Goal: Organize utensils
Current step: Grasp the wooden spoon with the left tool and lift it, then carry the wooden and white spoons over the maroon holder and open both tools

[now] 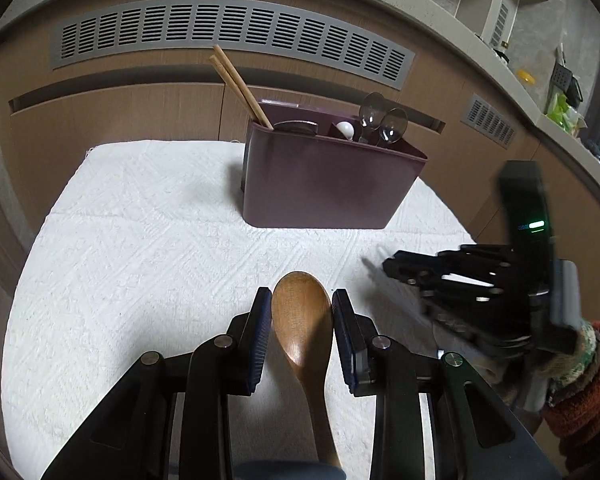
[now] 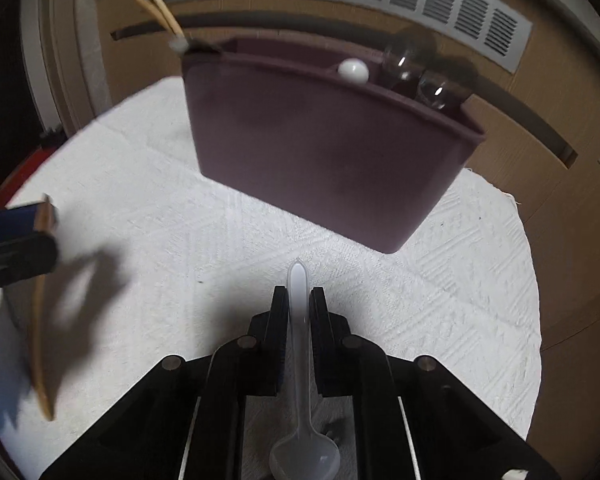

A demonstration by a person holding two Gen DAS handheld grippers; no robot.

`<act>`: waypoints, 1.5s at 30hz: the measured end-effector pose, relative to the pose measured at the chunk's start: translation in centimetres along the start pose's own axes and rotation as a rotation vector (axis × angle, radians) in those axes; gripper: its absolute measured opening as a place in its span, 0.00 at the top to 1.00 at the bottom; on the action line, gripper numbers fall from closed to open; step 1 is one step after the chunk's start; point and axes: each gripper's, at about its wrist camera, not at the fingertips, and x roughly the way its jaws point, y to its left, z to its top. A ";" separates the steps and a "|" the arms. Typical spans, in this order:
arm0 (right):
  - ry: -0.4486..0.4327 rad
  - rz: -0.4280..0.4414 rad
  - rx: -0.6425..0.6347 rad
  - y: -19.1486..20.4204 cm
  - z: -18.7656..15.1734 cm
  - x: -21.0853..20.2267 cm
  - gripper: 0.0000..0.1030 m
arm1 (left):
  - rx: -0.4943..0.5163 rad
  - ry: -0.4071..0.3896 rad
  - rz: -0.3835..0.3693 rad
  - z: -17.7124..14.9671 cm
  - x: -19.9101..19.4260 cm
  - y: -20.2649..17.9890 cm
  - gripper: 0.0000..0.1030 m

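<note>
My left gripper (image 1: pixel 301 300) is shut on a wooden spoon (image 1: pixel 302 320), bowl forward, held above the white cloth (image 1: pixel 140 260). My right gripper (image 2: pixel 299 296) is shut on the handle of a clear plastic spoon (image 2: pixel 299 340), whose bowl hangs back toward the camera. A purple utensil holder (image 1: pixel 324 184) stands at the cloth's far side; it also shows in the right wrist view (image 2: pixel 320 152). It holds wooden chopsticks (image 1: pixel 240 86), two clear spoons (image 1: pixel 384 120) and a white round-ended utensil (image 1: pixel 345 130). The right gripper shows blurred in the left wrist view (image 1: pixel 388 268). The left gripper with its wooden spoon (image 2: pixel 40 320) shows blurred at the left of the right wrist view.
Wooden cabinet fronts with grey vent grilles (image 1: pixel 228 28) stand behind the cloth. A counter (image 1: pixel 560 120) with small items runs along the right. The cloth's edges drop off left and right.
</note>
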 end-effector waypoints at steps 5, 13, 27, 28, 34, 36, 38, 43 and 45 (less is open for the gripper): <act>-0.099 0.053 0.093 -1.8 -0.5 -4.7 0.90 | -0.010 -0.025 -0.034 0.3 -1.3 -0.4 0.70; -0.227 0.088 0.165 -3.5 -1.5 -10.3 0.90 | 0.000 -0.087 -0.022 1.5 -4.1 -1.3 0.70; -0.374 0.032 0.178 -4.4 -0.5 -14.0 0.90 | 0.117 -0.236 -0.007 7.0 -9.5 -4.4 0.70; -0.417 0.022 0.180 -4.5 0.1 -15.1 0.90 | 0.136 -0.276 -0.003 8.3 -10.6 -4.8 0.70; -0.793 -0.049 0.138 -5.6 6.0 -24.3 0.90 | 0.167 -0.408 -0.040 16.7 -14.5 -5.8 0.70; -0.865 -0.044 0.137 -6.0 7.6 -25.3 0.90 | 0.162 -0.434 -0.021 18.6 -14.0 -5.4 0.70; -0.896 -0.036 0.142 -6.4 8.7 -25.0 0.90 | 0.152 -0.443 -0.007 20.0 -12.7 -4.8 0.70; -0.865 0.007 0.163 -7.4 10.8 -20.6 0.90 | 0.145 -0.370 -0.008 21.3 -8.0 -3.6 0.70; -0.829 0.013 0.165 -7.7 11.6 -18.5 0.90 | 0.147 -0.340 -0.006 21.5 -5.9 -3.0 0.70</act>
